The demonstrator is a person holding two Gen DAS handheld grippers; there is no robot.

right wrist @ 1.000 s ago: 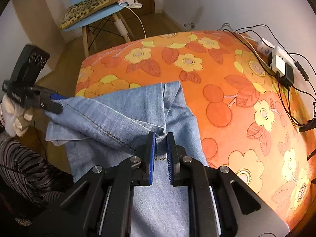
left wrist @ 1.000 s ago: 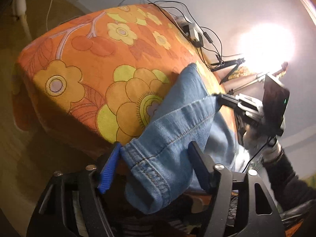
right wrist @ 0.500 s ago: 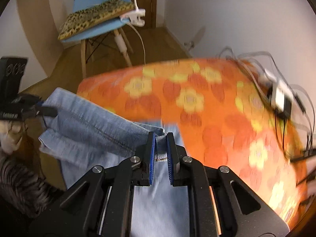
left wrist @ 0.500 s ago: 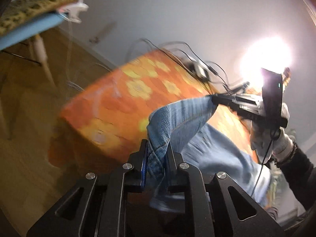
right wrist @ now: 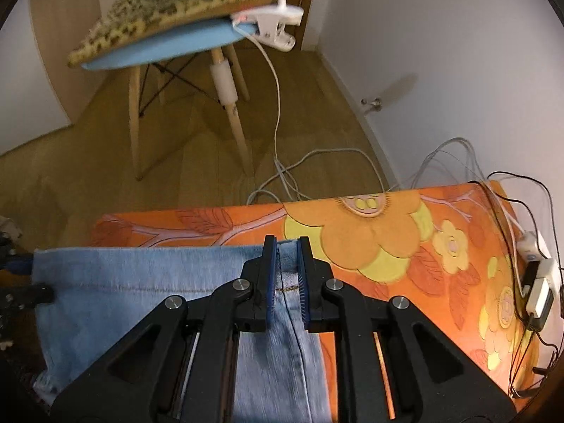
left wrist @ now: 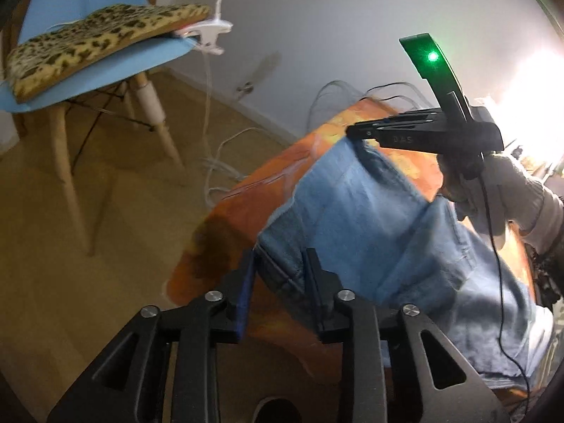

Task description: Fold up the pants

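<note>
Light blue denim pants (right wrist: 141, 275) lie across the near end of the table with the orange flowered cloth (right wrist: 387, 246), one straight edge running along the table's edge. My right gripper (right wrist: 285, 243) is shut on the seam at that edge. The left wrist view shows it from the side as the right gripper (left wrist: 356, 132), held by a gloved hand (left wrist: 511, 190) over the far corner of the pants (left wrist: 370, 218). My left gripper (left wrist: 280, 257) is opening, its jaws apart with the other hem corner loose between them. It shows at the right wrist view's left border (right wrist: 24, 278).
A blue chair (right wrist: 169, 46) with a leopard-print cushion stands on the wooden floor beyond the table, a white clip lamp (right wrist: 271, 24) on its seat edge. Cables trail over the floor (right wrist: 299, 176). A power strip with plugs (right wrist: 535, 282) lies at the table's right side.
Both grippers carried the denim toward the table end that faces the chair. The left jaws closed on the hem half a second ago and have now parted. The right grip is unchanged.
</note>
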